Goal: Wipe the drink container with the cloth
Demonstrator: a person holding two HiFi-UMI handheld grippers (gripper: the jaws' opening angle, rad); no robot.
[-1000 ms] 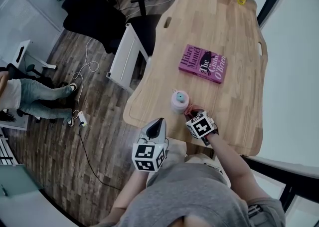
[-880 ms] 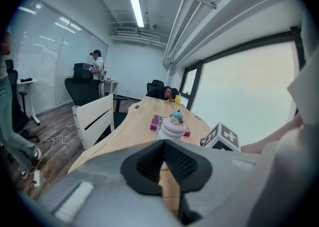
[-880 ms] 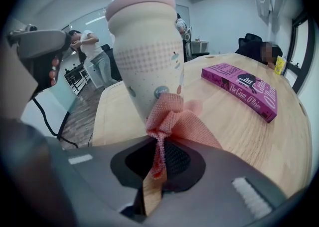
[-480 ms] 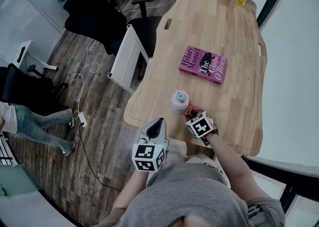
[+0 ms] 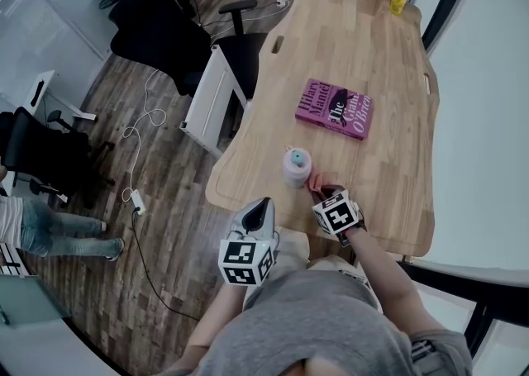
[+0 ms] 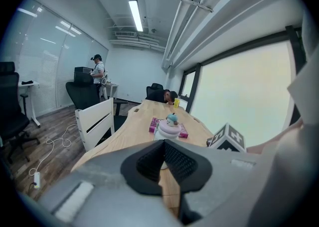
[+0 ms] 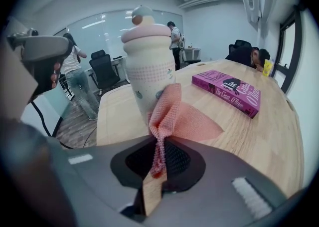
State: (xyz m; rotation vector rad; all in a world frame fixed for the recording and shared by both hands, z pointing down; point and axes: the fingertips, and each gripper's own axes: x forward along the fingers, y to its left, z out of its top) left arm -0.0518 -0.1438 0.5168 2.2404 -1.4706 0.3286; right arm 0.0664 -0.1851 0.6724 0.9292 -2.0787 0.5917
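Note:
The drink container is a pale cup with a pink lid and a small figure on top; it stands upright near the table's front left edge. In the right gripper view the drink container rises just ahead of the jaws. My right gripper is shut on a pink mesh cloth, whose free end lies against the container's lower side and on the table. In the head view this right gripper sits just right of the container. My left gripper hangs off the table's front edge, shut and holding nothing; from it the container shows ahead.
A magenta book lies mid-table beyond the container. A yellow cup and a person resting their head are at the far end. The wooden table has a white cabinet and black chairs to its left. Another person stands on the floor at left.
My right gripper with the cloth has shifted slightly down and right beside the container. The person on the floor at left has walked further toward the lower left.

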